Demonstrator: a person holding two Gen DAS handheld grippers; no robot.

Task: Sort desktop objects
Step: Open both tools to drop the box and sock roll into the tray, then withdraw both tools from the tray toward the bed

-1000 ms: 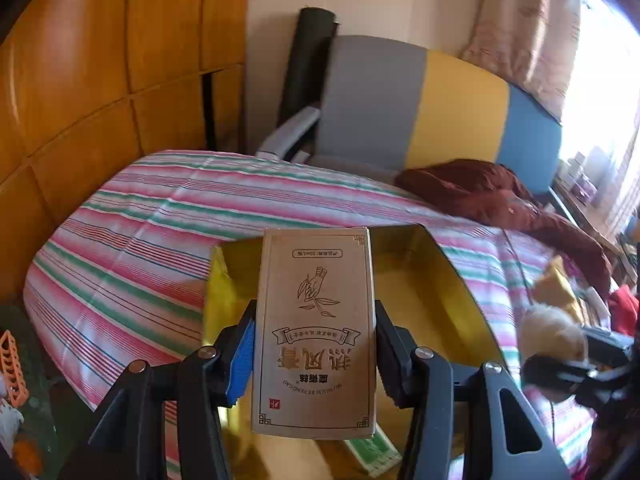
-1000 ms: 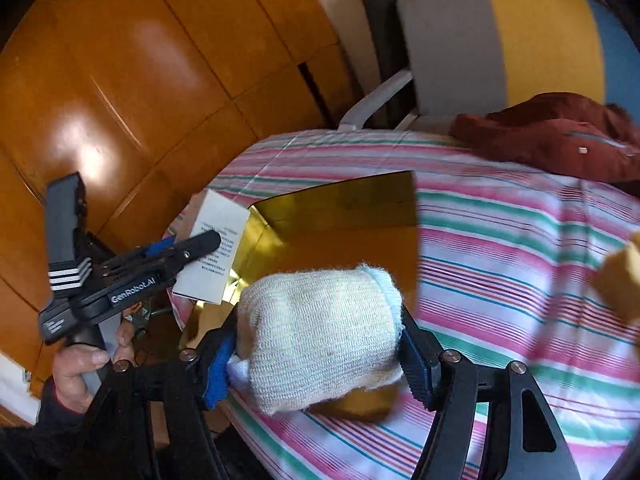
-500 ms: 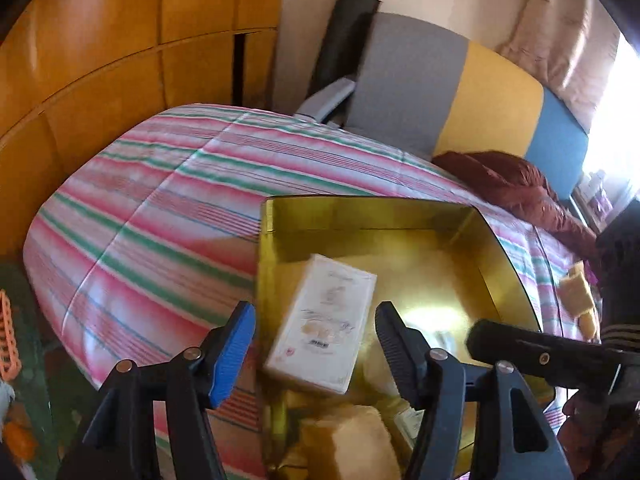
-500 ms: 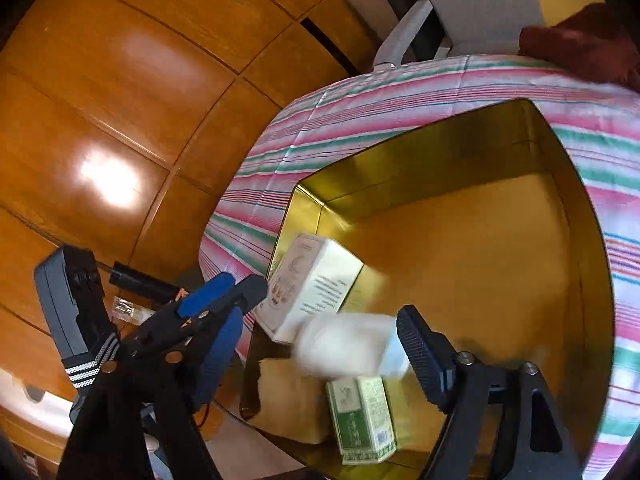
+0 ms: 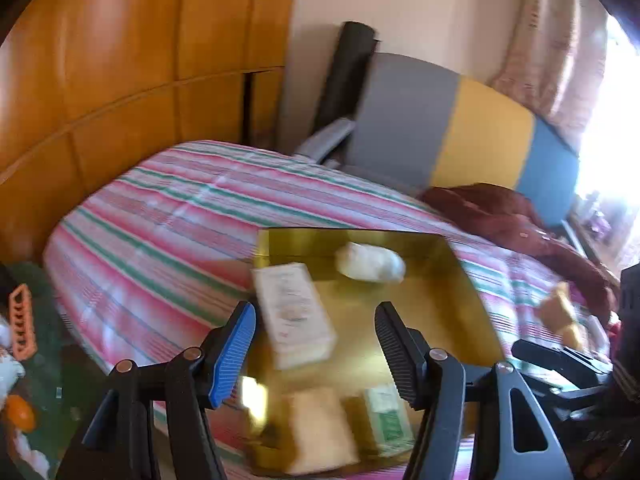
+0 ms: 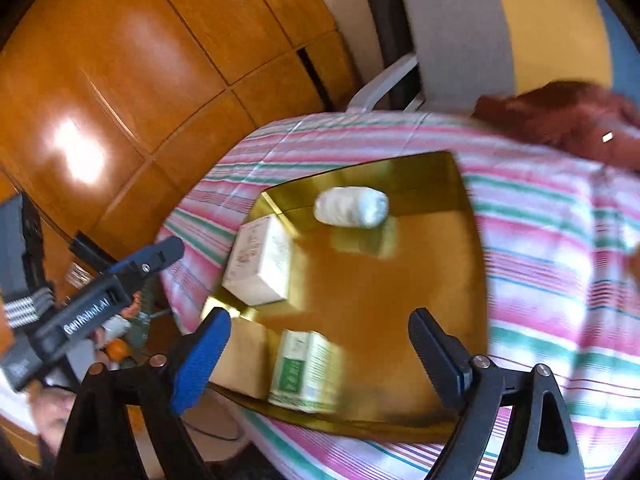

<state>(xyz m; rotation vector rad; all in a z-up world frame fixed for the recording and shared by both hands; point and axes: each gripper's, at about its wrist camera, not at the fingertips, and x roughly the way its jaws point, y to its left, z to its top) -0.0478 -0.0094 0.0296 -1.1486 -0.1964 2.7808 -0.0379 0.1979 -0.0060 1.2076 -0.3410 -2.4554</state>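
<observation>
**Both grippers empty above the gold tray**

Nearest to me, the left gripper [image 5: 314, 344] hangs with its jaws spread wide and nothing between them; the right gripper [image 6: 320, 348] is the same, wide apart and holding nothing. Both hover over the near edge of the shallow, shiny gold tray [image 6: 400, 280], which sits on the pink-and-green striped tablecloth [image 6: 560, 248].

Inside the tray, closest to the grippers, lie a plain tan cardboard box [image 6: 244, 356] and, just beside it, a small green-and-white carton [image 6: 304, 368]. Further in, along the tray's left wall, rests a pale cream rectangular box with printed lettering [image 5: 294, 312]. Towards the far wall lies a rolled white knitted cloth bundle [image 6: 352, 207], apart from the boxes. The things look gathered here as the sorting place, I'd judge.

The left view alone shows a small tan plush toy [image 5: 560, 316] out on the cloth, likely unsorted. The right view alone shows the hand [image 6: 52, 412] gripping the left tool. Beyond stands a grey, yellow and blue chair [image 5: 460, 136].
</observation>
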